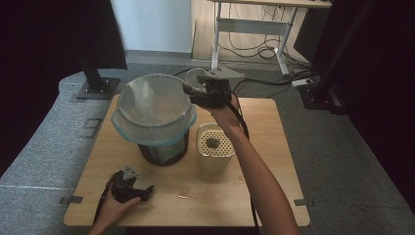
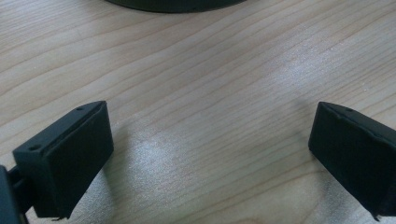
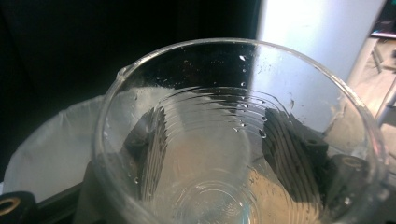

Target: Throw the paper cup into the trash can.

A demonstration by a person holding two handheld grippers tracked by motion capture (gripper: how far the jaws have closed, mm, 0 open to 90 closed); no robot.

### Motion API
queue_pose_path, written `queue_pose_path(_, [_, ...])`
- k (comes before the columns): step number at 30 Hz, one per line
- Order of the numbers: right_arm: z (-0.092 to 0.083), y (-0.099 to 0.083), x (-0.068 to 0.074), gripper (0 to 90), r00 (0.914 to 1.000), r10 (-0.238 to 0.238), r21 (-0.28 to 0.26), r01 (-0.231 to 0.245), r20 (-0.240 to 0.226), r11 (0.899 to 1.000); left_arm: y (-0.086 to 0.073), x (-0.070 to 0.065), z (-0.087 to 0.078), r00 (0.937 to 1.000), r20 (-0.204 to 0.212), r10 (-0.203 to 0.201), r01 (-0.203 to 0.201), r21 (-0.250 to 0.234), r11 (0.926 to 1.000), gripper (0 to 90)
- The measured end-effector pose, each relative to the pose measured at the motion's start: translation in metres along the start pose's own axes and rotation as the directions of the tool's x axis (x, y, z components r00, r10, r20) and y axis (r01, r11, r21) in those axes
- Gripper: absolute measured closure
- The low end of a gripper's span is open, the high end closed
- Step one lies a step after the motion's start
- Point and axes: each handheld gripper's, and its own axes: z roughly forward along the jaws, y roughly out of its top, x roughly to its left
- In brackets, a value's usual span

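My right gripper [image 1: 198, 90] clamps a clear plastic cup [image 3: 238, 140] tipped beside the lined bin's rim [image 1: 154, 131] — my left gripper [image 1: 133, 190] rests on the wooden table [image 2: 210, 93], jaws spread wide.

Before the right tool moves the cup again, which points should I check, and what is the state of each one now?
1. Grip: right tool is shut on the clear plastic cup, jaws on both sides of it: ok.
2. Cup contents: droplets on the wall, no liquid seen: ok.
3. Cup position: at the rim of the bin with the white liner; whether they touch: cannot tell.
4. Perforated container: upright beside the bin, dark bit on top: ok.
5. Left tool: open, low over the wooden table, away from the bin: ok.
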Motion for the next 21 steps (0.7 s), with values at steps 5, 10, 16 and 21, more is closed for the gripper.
queue_pose_path(5, [0.031,0.016,0.013,39.5,0.9994,0.019,-0.003,-0.019,-0.03,1.0,0.0,0.0,0.0,1.0,-0.001,0.002,-0.002,0.0,1.0,0.0])
queue_pose_path(10, [0.07,0.027,0.022,16.7,0.9947,0.079,0.049,-0.075,-0.066,0.996,0.0,0.0,0.0,0.9999,0.009,0.009,-0.009,0.0,1.0,0.0])
queue_pose_path(16, [0.09,0.017,0.031,13.5,0.9933,0.084,0.098,-0.076,-0.08,0.992,-0.001,-0.001,-0.001,0.9995,0.021,0.024,-0.024,0.0,0.9997,0.0])
queue_pose_path(21, [0.072,0.009,0.028,16.1,0.9964,0.061,0.06,-0.057,-0.059,0.997,-0.001,-0.002,-0.001,0.9995,0.021,0.022,-0.022,-0.001,0.9998,0.0])
